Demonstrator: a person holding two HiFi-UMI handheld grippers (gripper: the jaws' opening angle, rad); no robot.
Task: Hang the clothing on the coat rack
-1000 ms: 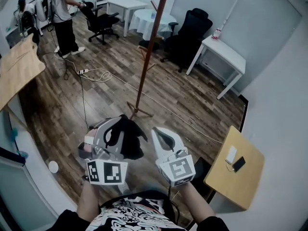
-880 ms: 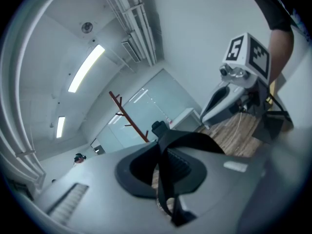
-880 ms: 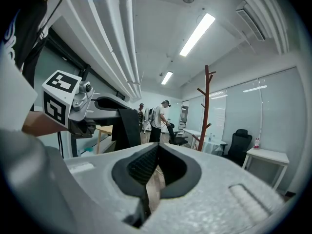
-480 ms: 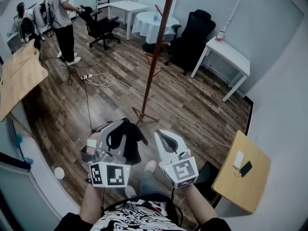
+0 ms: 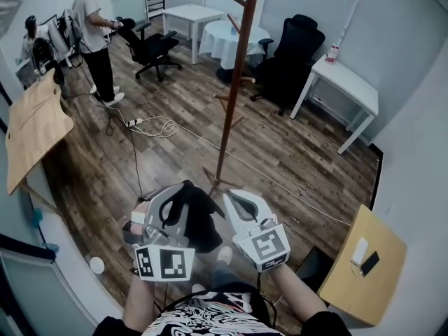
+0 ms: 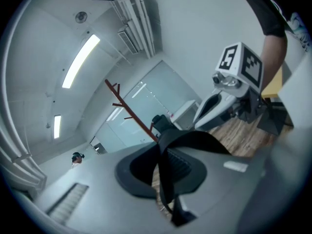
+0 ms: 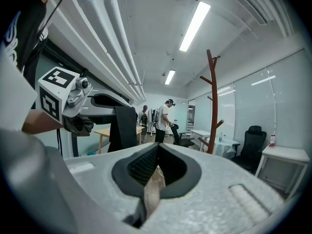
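Black clothing [image 5: 194,214] hangs from my left gripper [image 5: 170,190], which is shut on a fold of it. In the left gripper view a black strip of the cloth [image 6: 163,177] runs between the closed jaws of that gripper [image 6: 163,151]. My right gripper [image 5: 235,197] is beside it, shut and empty; its jaws [image 7: 157,153] meet with nothing between them. The brown wooden coat rack [image 5: 235,82] stands just ahead of both grippers, its base [image 5: 217,180] near their tips. The rack's pegs [image 7: 211,82] rise to the right in the right gripper view, and the rack [image 6: 130,115] shows in the left gripper view.
A person [image 5: 94,37] stands far left by a black office chair [image 5: 150,44]. White tables [image 5: 344,82], another black chair [image 5: 294,54] and a round table [image 5: 225,39] lie beyond the rack. A power strip with cable [image 5: 143,123] crosses the floor. Wooden tables flank me [image 5: 35,128], [image 5: 364,264].
Both grippers and the view have come closer to the coat rack; its base now lies just past the gripper tips. The black clothing stays held in the left gripper.
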